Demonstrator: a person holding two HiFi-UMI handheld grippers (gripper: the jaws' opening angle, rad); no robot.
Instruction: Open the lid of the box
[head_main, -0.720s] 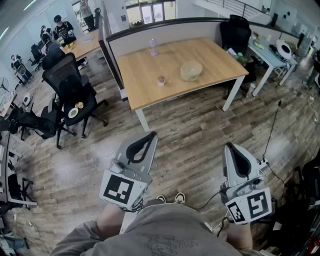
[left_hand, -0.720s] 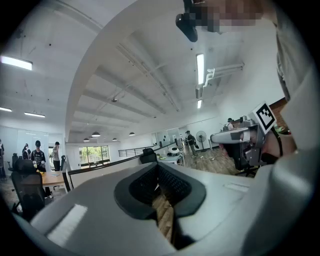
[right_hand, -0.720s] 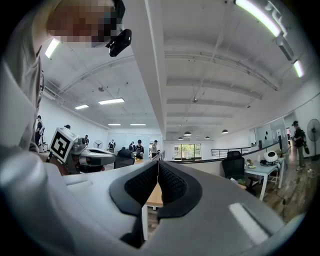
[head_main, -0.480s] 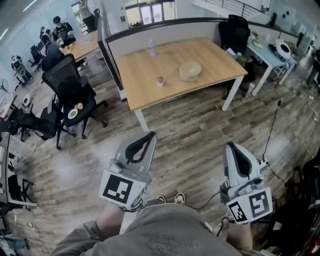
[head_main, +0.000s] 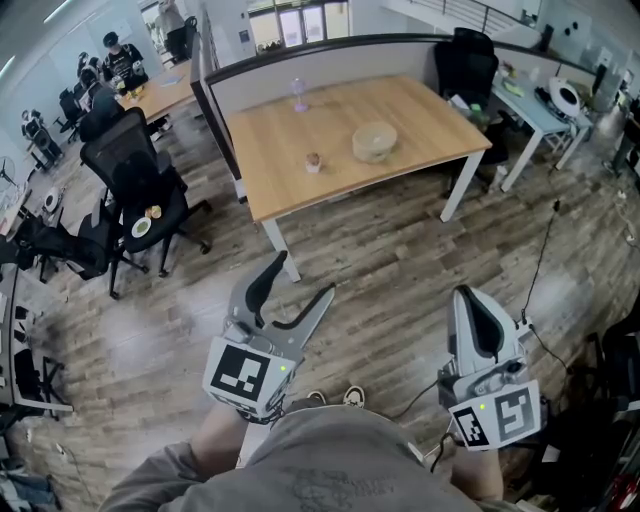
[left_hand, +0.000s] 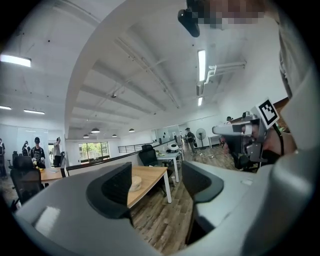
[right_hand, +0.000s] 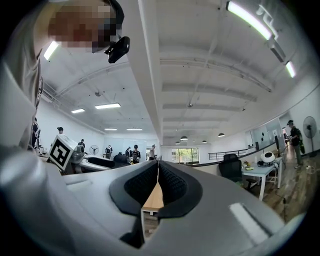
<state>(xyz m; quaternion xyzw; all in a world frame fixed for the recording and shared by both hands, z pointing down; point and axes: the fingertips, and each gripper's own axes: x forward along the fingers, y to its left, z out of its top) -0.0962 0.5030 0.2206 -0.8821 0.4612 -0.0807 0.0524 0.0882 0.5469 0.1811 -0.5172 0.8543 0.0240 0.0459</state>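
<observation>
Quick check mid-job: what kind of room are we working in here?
Most likely an open-plan office: a wooden desk with a divider panel behind it, black swivel chairs, and people at another desk further back.

The table (head_main: 270, 150) has a light wood top and white legs; the round box (head_main: 374, 141) is pale beige; the floor (head_main: 390, 260) shows grey-brown planks; the left gripper (head_main: 300, 278) and right gripper (head_main: 467, 298) are grey with black pads and black-and-white square markers; the chair (head_main: 140, 165) is black
</observation>
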